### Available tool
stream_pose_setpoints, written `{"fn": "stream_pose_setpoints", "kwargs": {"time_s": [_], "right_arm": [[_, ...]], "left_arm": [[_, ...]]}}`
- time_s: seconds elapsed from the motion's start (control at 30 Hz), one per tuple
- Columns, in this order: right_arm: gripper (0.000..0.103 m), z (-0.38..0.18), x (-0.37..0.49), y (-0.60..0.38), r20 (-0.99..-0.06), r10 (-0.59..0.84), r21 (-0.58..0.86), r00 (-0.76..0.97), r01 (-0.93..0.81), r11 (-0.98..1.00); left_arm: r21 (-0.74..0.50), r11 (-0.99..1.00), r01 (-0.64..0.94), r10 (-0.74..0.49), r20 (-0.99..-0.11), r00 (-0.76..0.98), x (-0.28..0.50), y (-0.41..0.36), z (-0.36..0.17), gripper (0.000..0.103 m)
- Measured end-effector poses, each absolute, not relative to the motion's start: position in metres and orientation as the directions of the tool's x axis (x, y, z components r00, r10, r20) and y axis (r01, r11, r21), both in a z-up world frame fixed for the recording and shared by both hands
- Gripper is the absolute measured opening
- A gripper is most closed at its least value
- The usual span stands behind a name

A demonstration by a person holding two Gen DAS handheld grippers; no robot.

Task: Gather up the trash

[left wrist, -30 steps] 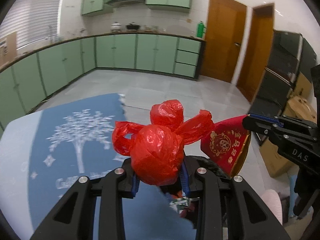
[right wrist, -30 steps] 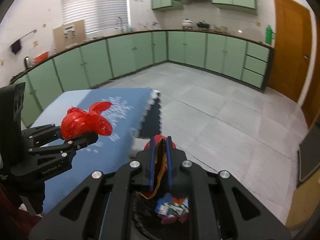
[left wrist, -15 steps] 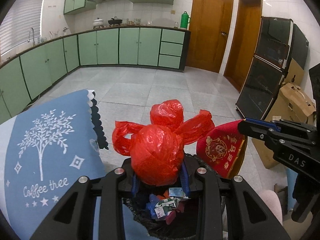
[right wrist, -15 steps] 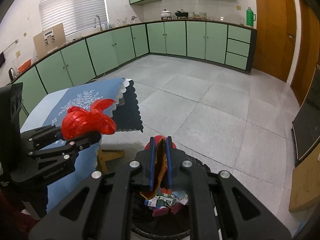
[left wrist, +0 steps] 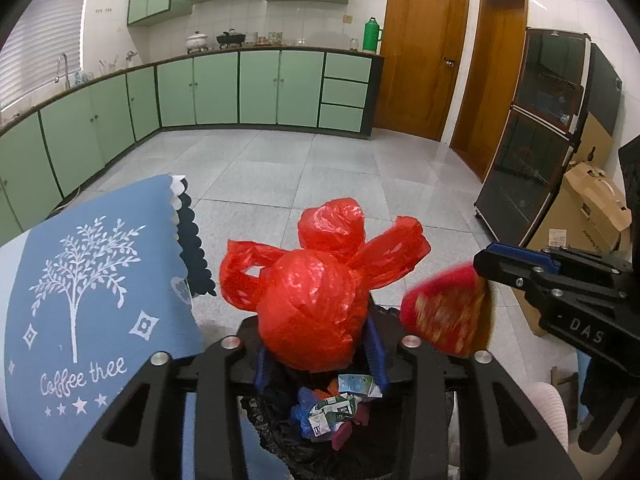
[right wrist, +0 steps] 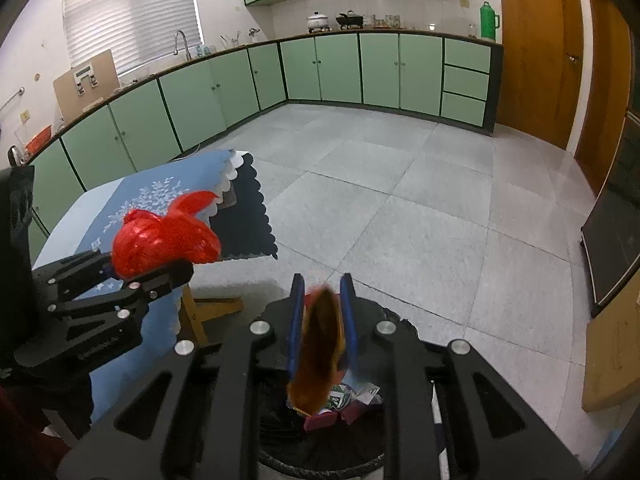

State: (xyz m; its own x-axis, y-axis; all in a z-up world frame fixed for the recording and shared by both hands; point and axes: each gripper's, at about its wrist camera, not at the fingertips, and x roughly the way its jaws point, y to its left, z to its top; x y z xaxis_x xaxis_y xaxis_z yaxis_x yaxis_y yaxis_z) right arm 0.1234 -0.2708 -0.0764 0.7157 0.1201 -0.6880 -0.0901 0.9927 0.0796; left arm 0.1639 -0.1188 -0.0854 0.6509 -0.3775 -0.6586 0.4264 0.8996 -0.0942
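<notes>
Both grippers hang over the bin (right wrist: 280, 456), which has a black liner and already holds wrappers (left wrist: 334, 408) and other scraps.

Left gripper (left wrist: 318, 354): its jaws have just been opening. The red bag (left wrist: 316, 296), knotted at the top, sits between them. A gap shows on the right-hand side in the left wrist view, so the pads no longer appear to press on it; the bag seems to rest loose on the jaws, not yet fallen.

Right gripper (right wrist: 322, 300): its jaws have also just been opening and now stand narrow but apart. The red pouch (right wrist: 320, 344) between them is motion-blurred and hangs below the pads toward the bin, with gaps visible on both sides. Judged from that, it is released and dropping.

Position: in the right wrist view the bin mouth lies directly under the right jaws. The left gripper is beside it, near the tabletop (left wrist: 80, 288) edge; in the left wrist view the bin contents appear just beneath its jaws.

Progress, as a judgement: this is the release step for two items at once. Earlier trash is in the bin. The pouch is almost in; the bag needs a wider opening or a tilt to fall clear.

No further trash is visible on the part of the tabletop in view; the rest is out of frame.
</notes>
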Motion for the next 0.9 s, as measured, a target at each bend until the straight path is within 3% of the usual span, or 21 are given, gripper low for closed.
{"fn": "stream_pose_setpoints", "kwargs": {"time_s": [0.1,0.23,0.3,0.37,0.9], "right_arm": [[0.048,-0.077,0.124,-0.271,-0.688,0.104,0.072,0.719,-0.074,0.995],[0.062,-0.077,0.123,-0.271,-0.684,0.083,0.062,0.725,-0.055,0.997],[0.078,-0.075,0.120,-0.271,-0.677,0.070,0.056,0.732,-0.044,0.997],[0.087,-0.074,0.120,-0.272,-0.673,0.058,0.047,0.737,-0.035,0.998],[0.095,-0.023,0.095,-0.256,-0.593,0.110,0.104,0.798,-0.059,0.993]], "left_arm": [[-0.096,0.903,0.420,-0.375,-0.654,0.657,0.163,-0.118,-0.083,0.057],[-0.095,0.903,0.420,-0.376,-0.648,0.663,0.161,-0.115,-0.079,0.067],[-0.098,0.904,0.417,-0.379,-0.638,0.671,0.159,-0.110,-0.074,0.076],[-0.102,0.905,0.414,-0.381,-0.627,0.679,0.157,-0.107,-0.069,0.082],[-0.087,0.920,0.382,-0.366,-0.541,0.758,0.126,-0.069,-0.013,0.096]]}}
